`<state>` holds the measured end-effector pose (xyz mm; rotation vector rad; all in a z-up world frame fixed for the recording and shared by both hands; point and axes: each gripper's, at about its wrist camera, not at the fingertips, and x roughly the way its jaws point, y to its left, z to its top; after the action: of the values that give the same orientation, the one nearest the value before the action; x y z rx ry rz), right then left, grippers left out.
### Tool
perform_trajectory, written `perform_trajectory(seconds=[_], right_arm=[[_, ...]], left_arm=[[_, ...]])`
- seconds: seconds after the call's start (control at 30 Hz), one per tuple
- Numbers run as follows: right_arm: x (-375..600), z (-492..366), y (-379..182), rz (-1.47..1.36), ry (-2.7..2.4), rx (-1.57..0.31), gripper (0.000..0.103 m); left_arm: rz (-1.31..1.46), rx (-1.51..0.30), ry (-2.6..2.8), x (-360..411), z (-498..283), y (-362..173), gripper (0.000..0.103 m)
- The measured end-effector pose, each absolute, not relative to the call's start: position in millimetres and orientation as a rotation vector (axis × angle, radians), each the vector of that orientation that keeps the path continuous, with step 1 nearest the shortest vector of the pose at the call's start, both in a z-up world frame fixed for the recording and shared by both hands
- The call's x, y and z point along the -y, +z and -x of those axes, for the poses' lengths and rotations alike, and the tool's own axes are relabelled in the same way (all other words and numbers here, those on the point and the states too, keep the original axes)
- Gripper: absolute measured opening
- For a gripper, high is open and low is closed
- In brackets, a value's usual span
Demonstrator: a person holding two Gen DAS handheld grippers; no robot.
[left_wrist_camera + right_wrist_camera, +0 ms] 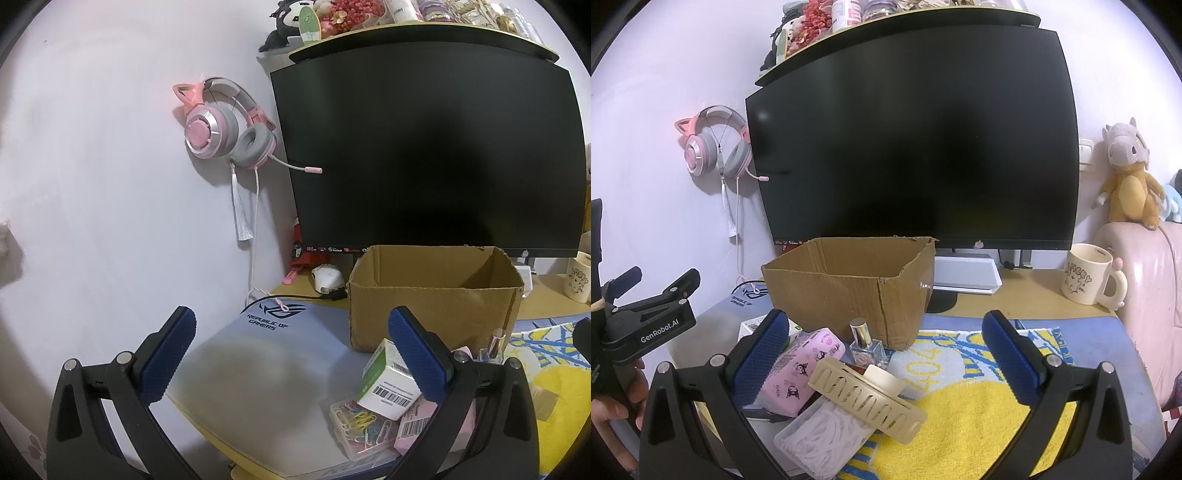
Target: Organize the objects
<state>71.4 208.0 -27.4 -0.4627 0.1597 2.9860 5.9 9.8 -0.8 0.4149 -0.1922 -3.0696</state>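
An open cardboard box (432, 310) (846, 291) stands on the desk before a dark monitor. In front of it lies a small heap: a white and green carton (388, 380), a clear case of coloured paper clips (360, 424), a pink printed box (801, 369), a glass perfume bottle (866, 341), a cream slotted holder (868, 400) and a clear case of white bands (820, 443). My left gripper (291, 354) is open above the grey mouse pad, nothing between its fingers. My right gripper (886, 354) is open over the heap, apart from it.
A monitor (916, 140) fills the back, with a cluttered shelf above it. Pink headphones (225, 125) hang on the wall at left. A cream mug (1087, 275) stands at right beside a pink chair. A yellow and blue towel (971, 406) covers the desk's right part. A white mouse (327, 277) lies behind the pad.
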Motion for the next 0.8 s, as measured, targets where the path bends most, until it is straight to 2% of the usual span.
perform_trajectory(seconds=[0.8], right_arm=[[-208.8,-71.6,-27.2,0.473,2.977,-0.155,0.103]], left_arm=[[-0.419,0.193,-3.06,-8.3,-5.0,-2.4,0.103]])
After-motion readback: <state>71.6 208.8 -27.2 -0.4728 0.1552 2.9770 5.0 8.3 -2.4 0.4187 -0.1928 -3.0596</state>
